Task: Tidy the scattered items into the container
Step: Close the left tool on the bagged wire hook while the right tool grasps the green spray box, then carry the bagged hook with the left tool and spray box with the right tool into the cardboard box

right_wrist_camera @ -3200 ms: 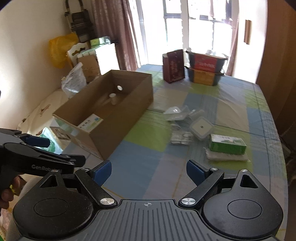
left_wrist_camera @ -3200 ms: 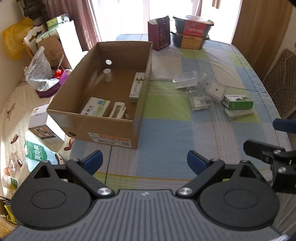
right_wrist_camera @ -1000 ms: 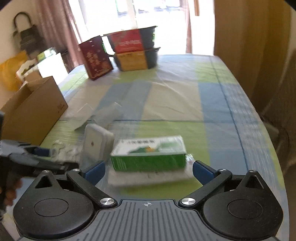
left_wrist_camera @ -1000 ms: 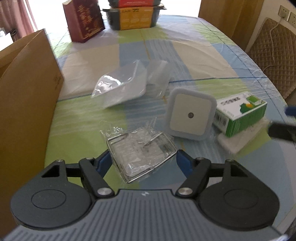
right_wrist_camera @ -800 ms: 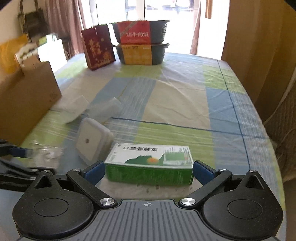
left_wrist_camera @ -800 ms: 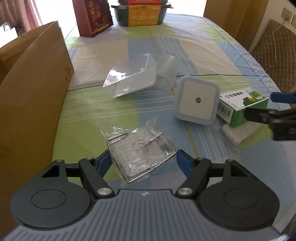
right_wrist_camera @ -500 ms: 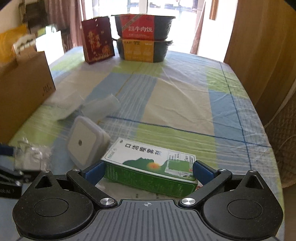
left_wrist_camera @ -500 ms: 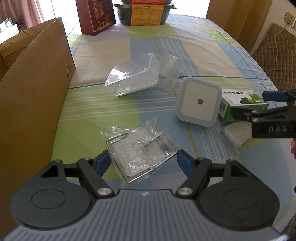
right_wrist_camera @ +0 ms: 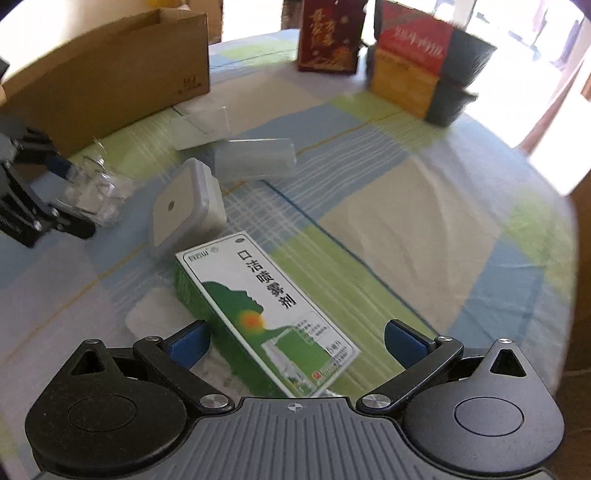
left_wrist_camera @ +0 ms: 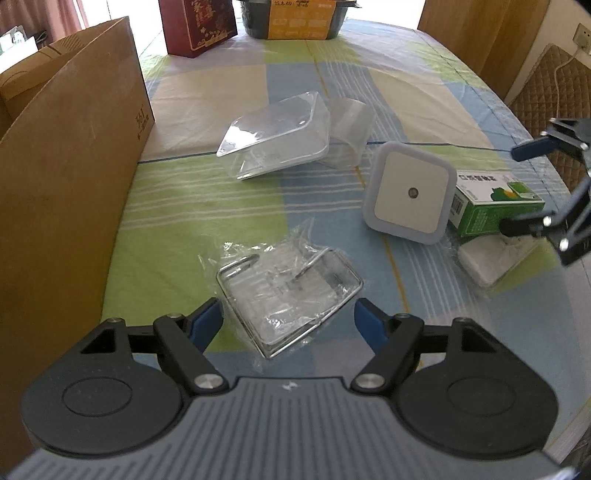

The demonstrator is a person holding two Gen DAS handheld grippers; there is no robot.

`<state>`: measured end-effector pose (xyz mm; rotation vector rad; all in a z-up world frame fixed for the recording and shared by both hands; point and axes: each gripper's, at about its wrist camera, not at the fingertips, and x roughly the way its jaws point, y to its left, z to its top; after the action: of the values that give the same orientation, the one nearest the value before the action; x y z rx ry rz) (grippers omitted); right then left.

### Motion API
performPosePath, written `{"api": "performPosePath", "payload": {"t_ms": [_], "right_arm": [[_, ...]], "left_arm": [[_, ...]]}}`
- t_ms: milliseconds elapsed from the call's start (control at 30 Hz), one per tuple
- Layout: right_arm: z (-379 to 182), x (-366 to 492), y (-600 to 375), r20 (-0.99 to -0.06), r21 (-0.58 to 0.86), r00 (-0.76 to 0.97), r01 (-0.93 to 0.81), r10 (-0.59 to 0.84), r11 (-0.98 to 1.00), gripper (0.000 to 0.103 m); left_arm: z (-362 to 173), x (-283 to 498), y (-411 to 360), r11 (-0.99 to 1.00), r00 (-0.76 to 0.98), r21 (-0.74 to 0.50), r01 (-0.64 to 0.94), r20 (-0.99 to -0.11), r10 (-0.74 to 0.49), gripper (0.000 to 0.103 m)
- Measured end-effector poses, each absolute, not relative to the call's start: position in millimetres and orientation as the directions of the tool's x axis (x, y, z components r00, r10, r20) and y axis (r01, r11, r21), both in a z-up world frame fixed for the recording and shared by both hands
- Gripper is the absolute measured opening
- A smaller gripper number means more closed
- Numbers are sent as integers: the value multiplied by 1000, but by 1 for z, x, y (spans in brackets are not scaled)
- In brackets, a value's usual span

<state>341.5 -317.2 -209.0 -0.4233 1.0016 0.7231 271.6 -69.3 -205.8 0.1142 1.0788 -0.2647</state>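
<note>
Both spread wide, the left gripper [left_wrist_camera: 288,314] may snag only crinkly wrap on the bagged wire rack [left_wrist_camera: 288,284], while the right gripper [right_wrist_camera: 295,338] may skew the green medicine box [right_wrist_camera: 266,314].

Table [left_wrist_camera: 229,92] covered by a checked cloth in blue, green and cream blocks, under a clear film. Cardboard box [left_wrist_camera: 70,155] is seen standing along the 9 o'clock edge in the left wrist view. A wire frame in crinkled plastic wrap [left_wrist_camera: 288,284] is laid at centre. A clear plastic lidded tray [left_wrist_camera: 275,134] is found at 12 o'clock from it, with a clear curved piece [left_wrist_camera: 349,131] touching the tray's 3 o'clock side. A white square device [left_wrist_camera: 410,192] is set at 2 o'clock from the frame. A white pad [left_wrist_camera: 487,258] is noted at 3 o'clock. A dark red box [left_wrist_camera: 197,26] and stacked dark containers [left_wrist_camera: 295,18] are placed at the far edge.
</note>
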Motion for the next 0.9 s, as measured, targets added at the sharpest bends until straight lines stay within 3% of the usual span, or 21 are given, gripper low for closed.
{"api": "performPosePath", "payload": {"t_ms": [67,100,300,433,700,767,833,900], "right_arm": [[-211,349,-318,-881,56,297,-708,368,704,103],[-212,351,-318,-886,80,277,-699,373,711,89],[-200,340,-313,-908,154,216,-622,358,767,69],[-192,325,-304,-924,160,210,-548,320,821,68],[-205,326,-274,-904,76,303,-580,302,811,69],[-204,325,-276,-898,82,320,-550,300,831,65],[-199,319,-280,-891,79,349,-509,289,857,58],[-192,311,-287,-884,97,371,-451,285,887,57]], "left_arm": [[-206,272,-69,961,444,-34,274,-882,-158,74],[-205,273,-68,961,443,-33,276,-882,-158,74],[-206,273,-64,962,441,-36,269,-884,-157,74],[-209,273,-64,964,436,-42,261,-886,-157,74],[-211,280,-67,976,429,-41,213,-894,-131,82],[-210,281,-68,975,440,-30,219,-889,-127,75],[-209,281,-68,973,445,-33,229,-885,-135,48],[-206,281,-65,968,439,-58,244,-883,-164,42]]}}
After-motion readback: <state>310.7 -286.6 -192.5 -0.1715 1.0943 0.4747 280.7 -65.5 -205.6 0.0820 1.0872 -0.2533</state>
